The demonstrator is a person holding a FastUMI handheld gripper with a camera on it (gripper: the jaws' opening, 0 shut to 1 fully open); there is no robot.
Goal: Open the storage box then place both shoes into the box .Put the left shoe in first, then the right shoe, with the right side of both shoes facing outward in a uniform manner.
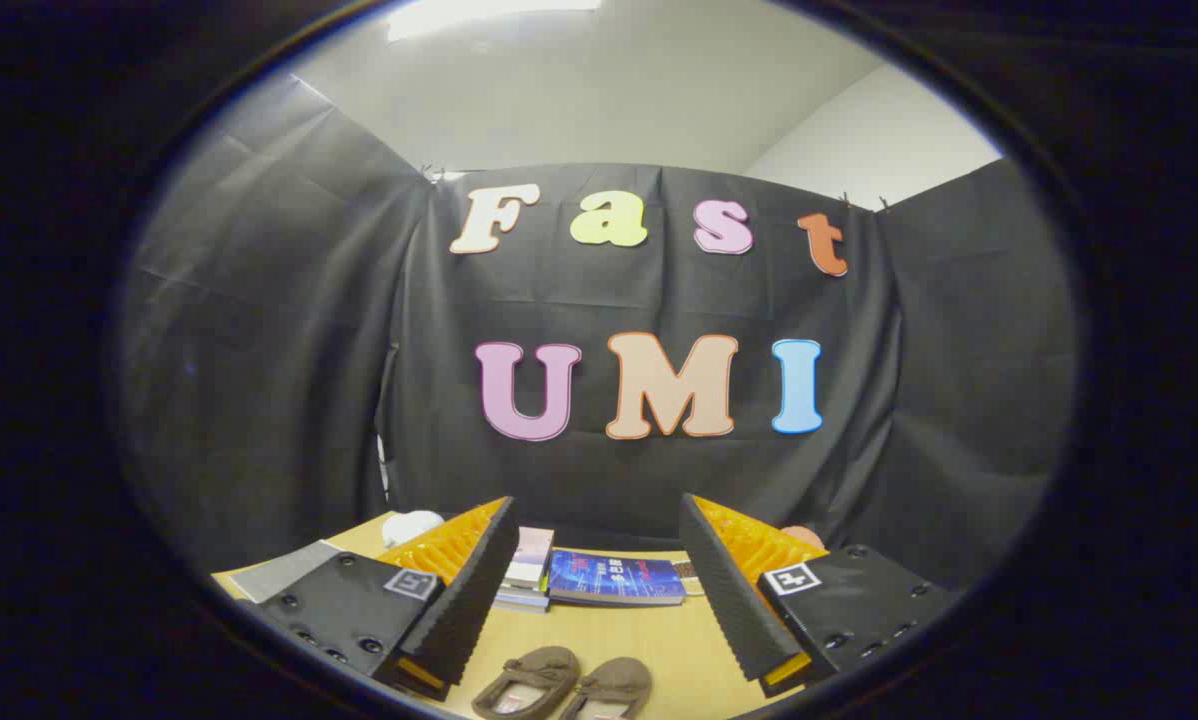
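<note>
- the gripper (599, 590) is hovering above the counter (619, 640) with its fingers (469, 590) standing wide apart, clamping on nothing.
- two brown shoes (564, 685) are lying side by side on the counter's near edge, between the fingers and below their tips, toes pointing away toward the booth wall.
- the left-lying shoe (527, 680) is sitting just beside the left finger's lower end; the right-lying shoe (609, 688) is touching or nearly touching it, well apart from the right finger (729, 590).
- pale labels are showing inside both shoes' openings, too small for reading.
- beyond the shoes, toward the counter's far edge, a blue book (614, 578) is lying flat between the fingers; its cover is carrying light writing that is too blurred for reading.
- a small stack of books (524, 580) is sitting just left of the blue book, partly behind the left finger.
- a white rounded object (411, 525) is resting near the counter's far left corner, and a grey flat sheet (284, 572) is lying at the left edge.
- an orange-pink rounded thing (807, 537) is peeking out behind the right finger; what it is cannot be told.
- square black-and-white markers (791, 578) are sitting on the gripper's body on each side.
</note>
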